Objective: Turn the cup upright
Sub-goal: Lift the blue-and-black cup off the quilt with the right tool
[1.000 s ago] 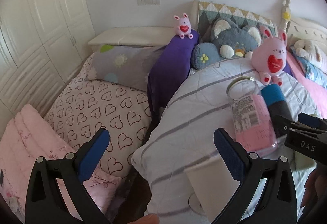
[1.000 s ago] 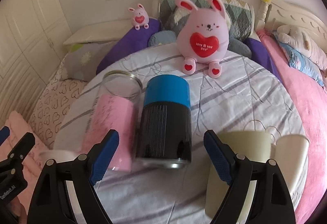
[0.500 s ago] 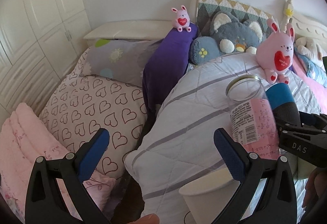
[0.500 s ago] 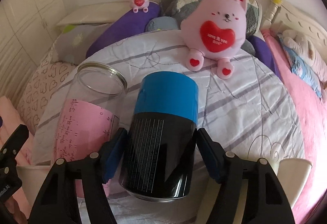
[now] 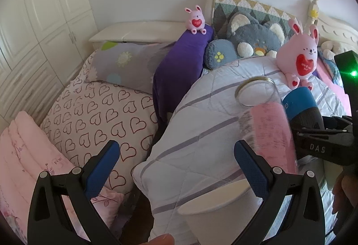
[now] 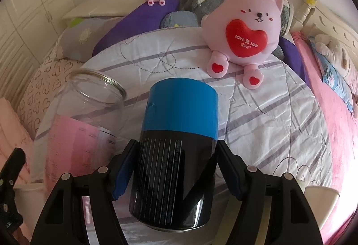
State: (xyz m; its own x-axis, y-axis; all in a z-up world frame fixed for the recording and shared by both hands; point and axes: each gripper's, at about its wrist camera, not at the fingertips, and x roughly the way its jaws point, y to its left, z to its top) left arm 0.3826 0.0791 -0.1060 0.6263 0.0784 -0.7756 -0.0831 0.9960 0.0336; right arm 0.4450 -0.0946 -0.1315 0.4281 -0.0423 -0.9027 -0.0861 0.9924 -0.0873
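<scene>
A black cup with a blue band [image 6: 176, 155] lies on its side on the striped quilt [image 6: 257, 115]. My right gripper [image 6: 176, 169] is shut on the cup's black body, one blue pad on each side. The cup also shows at the right of the left wrist view [image 5: 302, 108], with the right gripper [image 5: 322, 144] on it. My left gripper [image 5: 176, 166] is open and empty, held off the quilt's left edge.
A glass jar with pink paper inside [image 6: 82, 133] lies right beside the cup, blurred. White paper cups stand near the front [image 5: 214, 213] [image 6: 320, 200]. A pink bunny plush [image 6: 243, 28] sits behind. Pillows [image 5: 94, 115] lie to the left.
My right gripper moved forward around the black cup and closed on it. The glass jar beside it shifted. The left gripper drew back a little, still open.
</scene>
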